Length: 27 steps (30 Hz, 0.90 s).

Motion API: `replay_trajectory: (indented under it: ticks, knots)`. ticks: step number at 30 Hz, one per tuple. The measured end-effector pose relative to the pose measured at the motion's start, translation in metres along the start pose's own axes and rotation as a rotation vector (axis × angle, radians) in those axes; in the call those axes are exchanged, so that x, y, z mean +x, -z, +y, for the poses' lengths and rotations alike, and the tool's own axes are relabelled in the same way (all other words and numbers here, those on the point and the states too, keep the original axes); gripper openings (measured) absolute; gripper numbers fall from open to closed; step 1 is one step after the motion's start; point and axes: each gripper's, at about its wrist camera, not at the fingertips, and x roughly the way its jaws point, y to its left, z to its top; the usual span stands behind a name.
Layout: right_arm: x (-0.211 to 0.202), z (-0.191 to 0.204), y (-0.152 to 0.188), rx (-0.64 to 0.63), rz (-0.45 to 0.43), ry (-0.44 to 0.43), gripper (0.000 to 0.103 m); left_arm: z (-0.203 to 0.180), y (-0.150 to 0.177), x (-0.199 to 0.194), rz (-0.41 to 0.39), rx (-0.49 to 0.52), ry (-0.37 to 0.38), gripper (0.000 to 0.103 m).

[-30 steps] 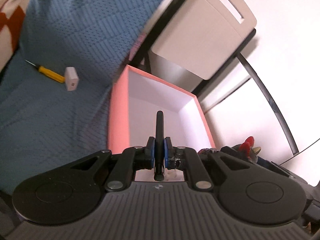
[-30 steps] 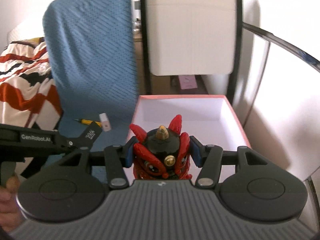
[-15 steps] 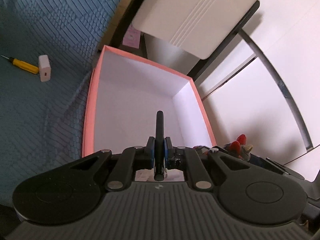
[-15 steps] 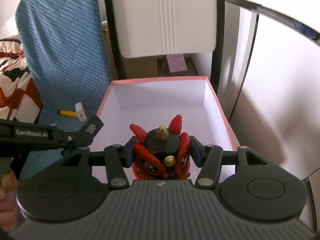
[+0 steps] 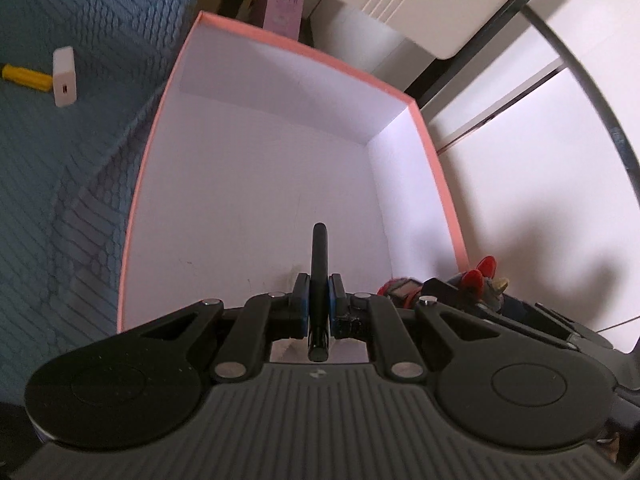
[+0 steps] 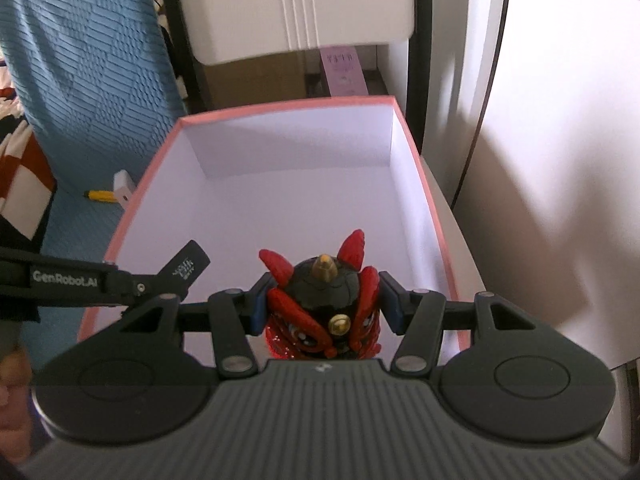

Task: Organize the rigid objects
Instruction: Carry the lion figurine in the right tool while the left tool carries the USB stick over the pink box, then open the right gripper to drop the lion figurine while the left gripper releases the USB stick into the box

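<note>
A pink box (image 5: 437, 184) with a bare white inside stands open on a blue cover. My left gripper (image 5: 319, 300) hangs over its near left part, shut on a slim black stick (image 5: 320, 248) that points forward between the pads. In the right wrist view that stick (image 6: 188, 266) juts over the box's left rim (image 6: 132, 216). My right gripper (image 6: 323, 300) is over the near edge of the box, shut on a red and black horned figurine (image 6: 316, 284). The figurine's horns (image 5: 480, 274) also show at the right of the left wrist view.
A white charger block (image 5: 64, 76) and a yellow screwdriver (image 5: 24, 76) lie on the blue quilted cover (image 5: 60, 200) left of the box. Behind the box are a white chair back (image 6: 296, 4) and a small purple carton (image 6: 344, 68). A white surface (image 5: 540, 200) lies to the right.
Both grippers have moved forward and down toward the pink box, which now fills more of each view. Each still grips the same object.
</note>
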Motion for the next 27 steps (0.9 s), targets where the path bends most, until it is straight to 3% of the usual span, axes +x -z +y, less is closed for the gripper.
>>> replay_trajectory:
  ticks: [7,16,21,27]
  knots:
    - [0.02,-0.013,0.006,0.01,0.051,-0.01,0.057,0.002,-0.001,0.015,0.022,-0.017,-0.019,0.011]
    - [0.024,-0.015,-0.003,0.003,0.028,-0.026,0.057,0.005,-0.003,0.015,0.015,-0.017,-0.022,0.012]
    - [0.014,-0.011,-0.006,0.049,0.015,-0.062,0.057,0.005,-0.002,-0.001,-0.011,-0.013,-0.013,0.012]
    - [-0.011,0.008,-0.01,0.01,-0.041,-0.059,0.057,0.008,-0.003,-0.029,-0.073,-0.018,-0.002,0.012]
